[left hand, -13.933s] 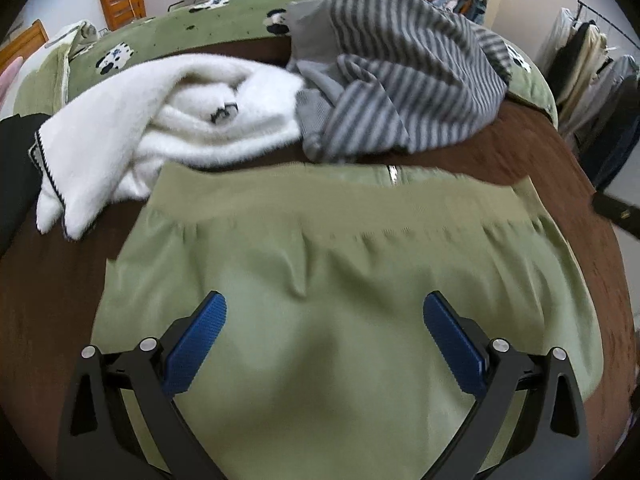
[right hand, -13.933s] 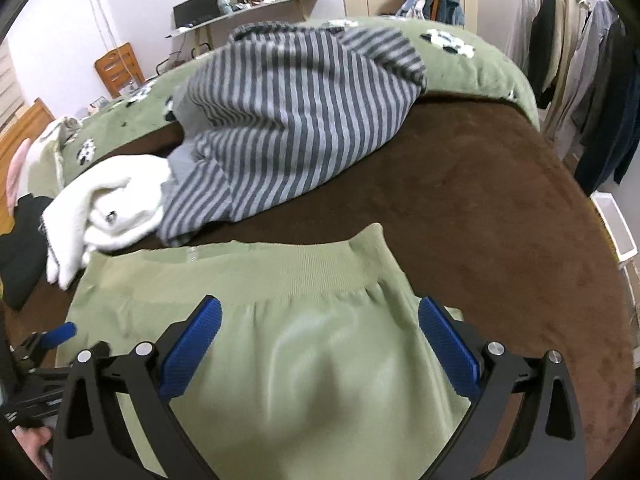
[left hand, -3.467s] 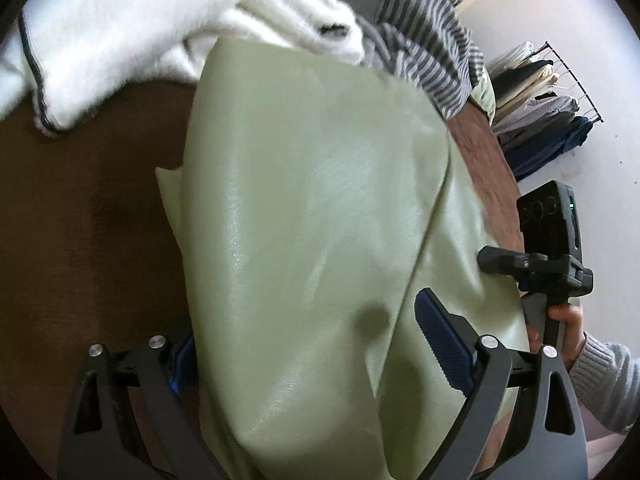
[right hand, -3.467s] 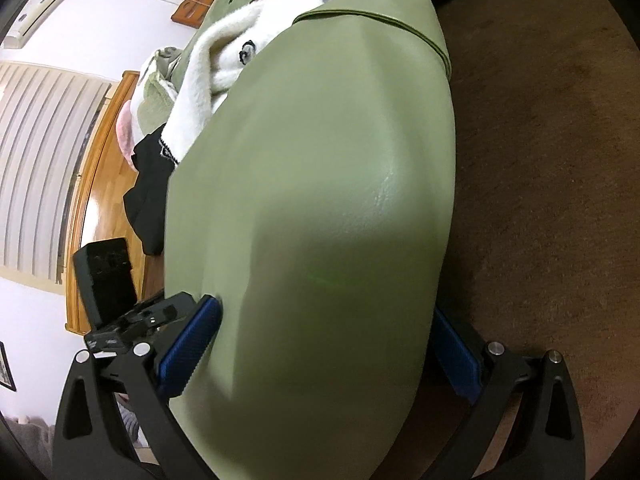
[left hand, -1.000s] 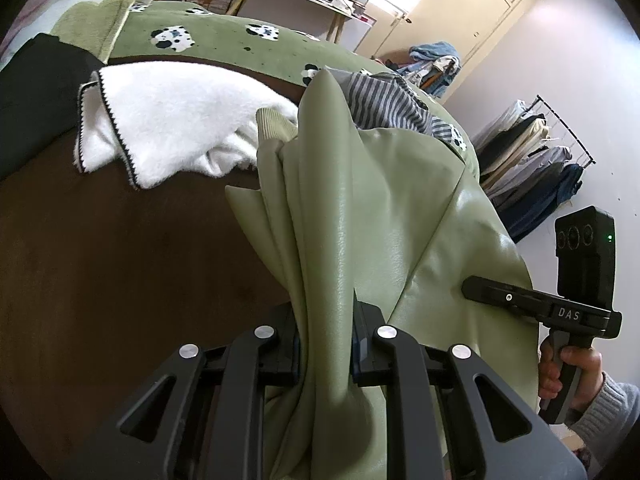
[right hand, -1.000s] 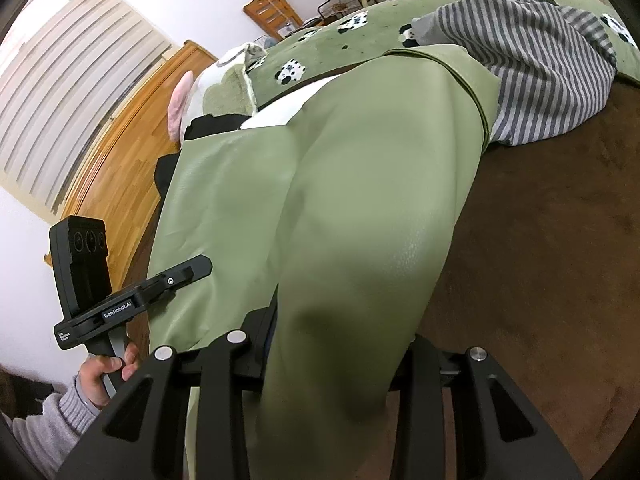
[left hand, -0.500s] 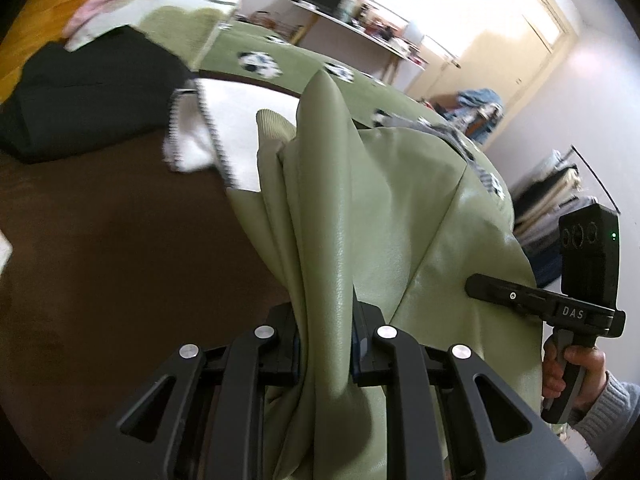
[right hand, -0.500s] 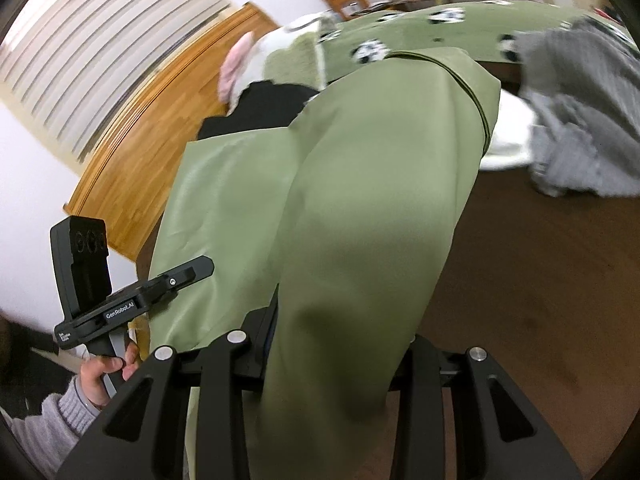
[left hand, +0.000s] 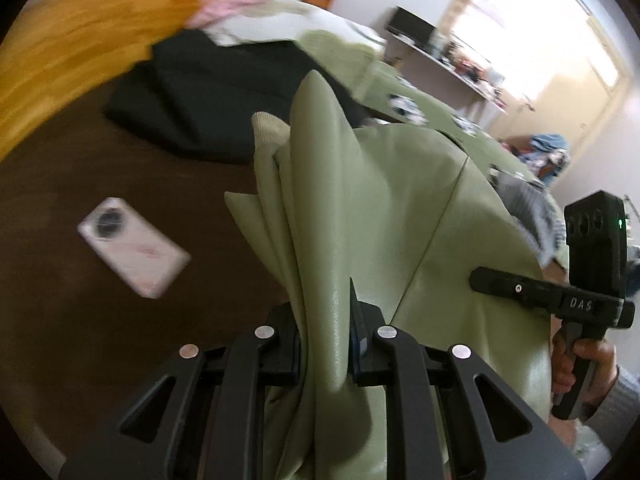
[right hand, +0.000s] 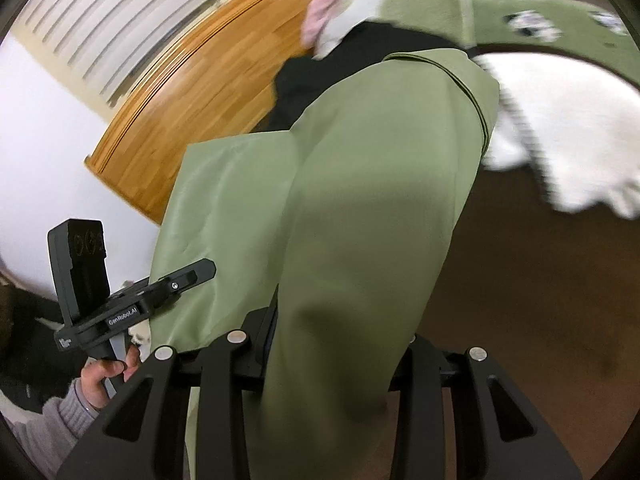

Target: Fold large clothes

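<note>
I hold the green garment (left hand: 384, 208) clamped in both the left gripper (left hand: 324, 344) and the right gripper (right hand: 336, 344) (folded over, I judge), hanging ahead of the jaws, not yet laid down.

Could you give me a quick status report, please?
Left gripper and right gripper both shut on green garment. Garment lifted, bunched. Phone lies on the brown cover underneath.

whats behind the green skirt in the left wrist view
Behind the green skirt, a black garment and a patterned green quilt show; the skirt hides how far they extend.
</note>
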Action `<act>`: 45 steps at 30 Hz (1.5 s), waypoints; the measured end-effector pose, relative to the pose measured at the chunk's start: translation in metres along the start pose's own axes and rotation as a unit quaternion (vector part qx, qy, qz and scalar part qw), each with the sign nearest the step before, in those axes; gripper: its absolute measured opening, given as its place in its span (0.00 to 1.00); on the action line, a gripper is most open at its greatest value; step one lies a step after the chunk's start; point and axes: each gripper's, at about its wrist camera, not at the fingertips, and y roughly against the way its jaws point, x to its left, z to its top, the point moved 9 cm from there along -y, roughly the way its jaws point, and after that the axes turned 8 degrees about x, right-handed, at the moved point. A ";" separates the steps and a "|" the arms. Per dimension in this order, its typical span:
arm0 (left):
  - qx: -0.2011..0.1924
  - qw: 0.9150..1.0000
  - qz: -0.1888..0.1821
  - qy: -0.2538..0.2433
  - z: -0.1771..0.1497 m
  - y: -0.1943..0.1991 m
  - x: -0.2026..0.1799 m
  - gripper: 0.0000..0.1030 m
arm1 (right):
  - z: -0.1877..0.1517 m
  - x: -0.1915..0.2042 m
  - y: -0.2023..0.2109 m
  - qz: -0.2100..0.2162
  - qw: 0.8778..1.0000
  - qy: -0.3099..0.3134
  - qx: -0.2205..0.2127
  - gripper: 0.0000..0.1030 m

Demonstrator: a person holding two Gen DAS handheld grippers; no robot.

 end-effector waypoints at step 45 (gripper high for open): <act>-0.030 0.980 0.181 0.084 -0.004 0.034 0.185 0.94 | 0.048 0.065 -0.149 -0.085 0.980 0.156 0.089 0.94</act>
